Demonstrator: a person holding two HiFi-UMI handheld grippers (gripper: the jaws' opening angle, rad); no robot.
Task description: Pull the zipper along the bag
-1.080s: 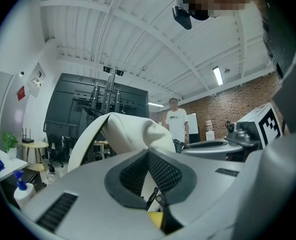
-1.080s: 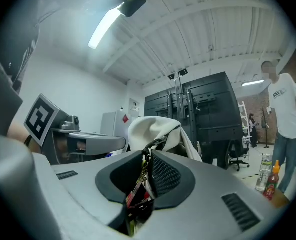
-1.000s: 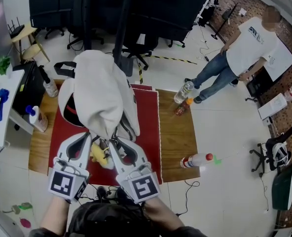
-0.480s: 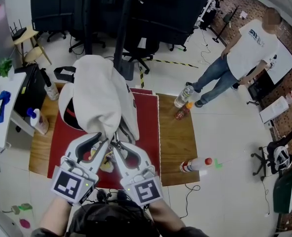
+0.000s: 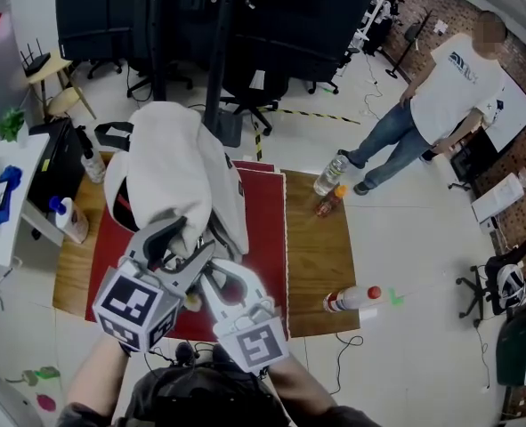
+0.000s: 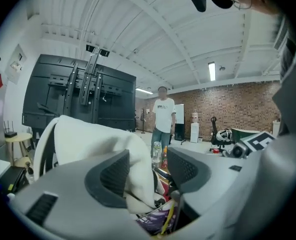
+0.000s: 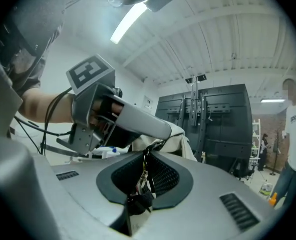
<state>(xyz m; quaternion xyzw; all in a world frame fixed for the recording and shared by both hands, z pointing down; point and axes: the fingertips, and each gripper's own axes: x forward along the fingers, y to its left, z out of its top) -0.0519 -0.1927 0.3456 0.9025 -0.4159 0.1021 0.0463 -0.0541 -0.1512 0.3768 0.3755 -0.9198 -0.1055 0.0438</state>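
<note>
Head view: white bag (image 5: 169, 172) stands upright on a red mat (image 5: 267, 238) on the wooden bench (image 5: 320, 256). Both hand-held grippers meet at the bag's near lower edge, side by side.

Left gripper view: left hand-held gripper (image 6: 148, 164), jaws opening and wide apart. A fold of the bag's white cloth (image 6: 87, 139) sits in the gap, close to the left pad (image 6: 112, 174), not pinched. Same tool in head view (image 5: 190, 243), tilted, at the bag's lower edge.

Right gripper view: right hand-held gripper (image 7: 145, 176), jaws closing, the 2 pads nearly together on the dark zipper pull (image 7: 139, 199) and its small metal links. Bag cloth just beyond the tips. In head view this tool (image 5: 211, 272) lies just right of the left one.
</note>
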